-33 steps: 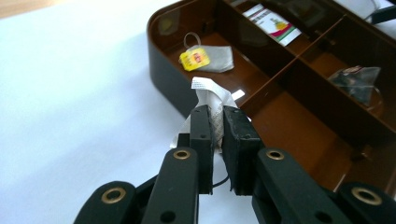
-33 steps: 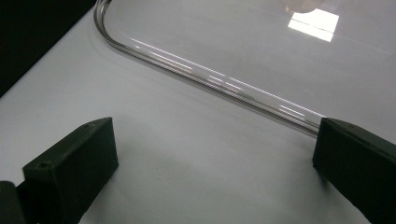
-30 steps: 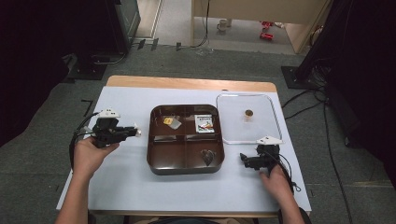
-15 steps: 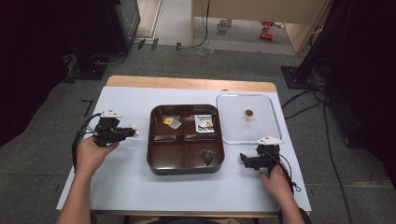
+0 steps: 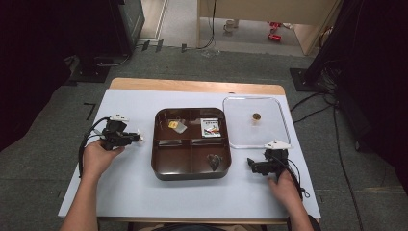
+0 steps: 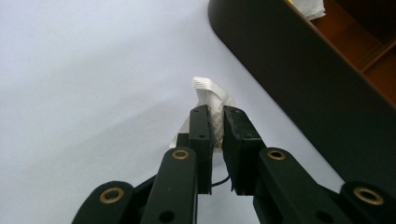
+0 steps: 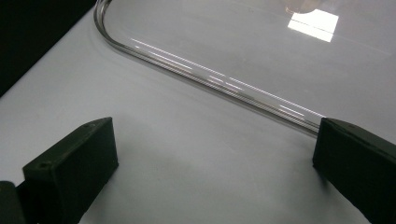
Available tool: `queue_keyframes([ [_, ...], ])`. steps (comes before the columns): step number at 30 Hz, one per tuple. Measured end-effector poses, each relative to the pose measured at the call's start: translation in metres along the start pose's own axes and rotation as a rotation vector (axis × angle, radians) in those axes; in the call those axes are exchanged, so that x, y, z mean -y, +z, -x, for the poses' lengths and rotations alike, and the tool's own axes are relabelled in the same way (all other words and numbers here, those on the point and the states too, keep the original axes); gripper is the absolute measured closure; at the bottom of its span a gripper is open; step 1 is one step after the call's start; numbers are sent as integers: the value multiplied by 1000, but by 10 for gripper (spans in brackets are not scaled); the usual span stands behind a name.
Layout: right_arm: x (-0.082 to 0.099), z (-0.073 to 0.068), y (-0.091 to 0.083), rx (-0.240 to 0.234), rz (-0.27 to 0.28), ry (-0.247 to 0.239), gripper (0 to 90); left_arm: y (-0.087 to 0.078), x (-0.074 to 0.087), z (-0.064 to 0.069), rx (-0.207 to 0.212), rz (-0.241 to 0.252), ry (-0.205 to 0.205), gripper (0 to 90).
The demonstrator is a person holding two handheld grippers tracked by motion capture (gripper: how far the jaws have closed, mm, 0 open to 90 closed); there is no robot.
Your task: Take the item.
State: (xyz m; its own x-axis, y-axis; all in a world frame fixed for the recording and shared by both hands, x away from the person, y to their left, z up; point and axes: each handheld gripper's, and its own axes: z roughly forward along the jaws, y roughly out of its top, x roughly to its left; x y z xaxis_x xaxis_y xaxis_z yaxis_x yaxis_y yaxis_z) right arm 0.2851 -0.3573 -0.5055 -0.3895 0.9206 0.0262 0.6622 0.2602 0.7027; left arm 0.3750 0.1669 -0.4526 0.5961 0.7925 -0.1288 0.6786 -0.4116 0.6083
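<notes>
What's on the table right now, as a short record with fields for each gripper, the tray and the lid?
left gripper: shut on a small white packet, beside the tray's left wall
right gripper: open, nothing between the jaws, near the lid's edge
tray: brown, divided, holds a few small items
lid: clear, flat on the table right of the tray

The tray [image 5: 163, 166] sits mid-frame on the table [image 5: 130, 192]; the lid [image 5: 279, 134] lies right of it, touching.

Grey carpet floor [image 5: 57, 144] (cables trailing), dark stands, pale wooden furniture [image 5: 250, 19] behind.
</notes>
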Motion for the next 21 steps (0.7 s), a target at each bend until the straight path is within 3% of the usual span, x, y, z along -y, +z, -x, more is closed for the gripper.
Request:
queue_keyframes([
  [12,0,0,0,0,0,0,0,0,1,-3,19,3,-26,780],
  [21,0,0,0,0,0,0,0,-11,1,-4,12,61,-33,707],
])
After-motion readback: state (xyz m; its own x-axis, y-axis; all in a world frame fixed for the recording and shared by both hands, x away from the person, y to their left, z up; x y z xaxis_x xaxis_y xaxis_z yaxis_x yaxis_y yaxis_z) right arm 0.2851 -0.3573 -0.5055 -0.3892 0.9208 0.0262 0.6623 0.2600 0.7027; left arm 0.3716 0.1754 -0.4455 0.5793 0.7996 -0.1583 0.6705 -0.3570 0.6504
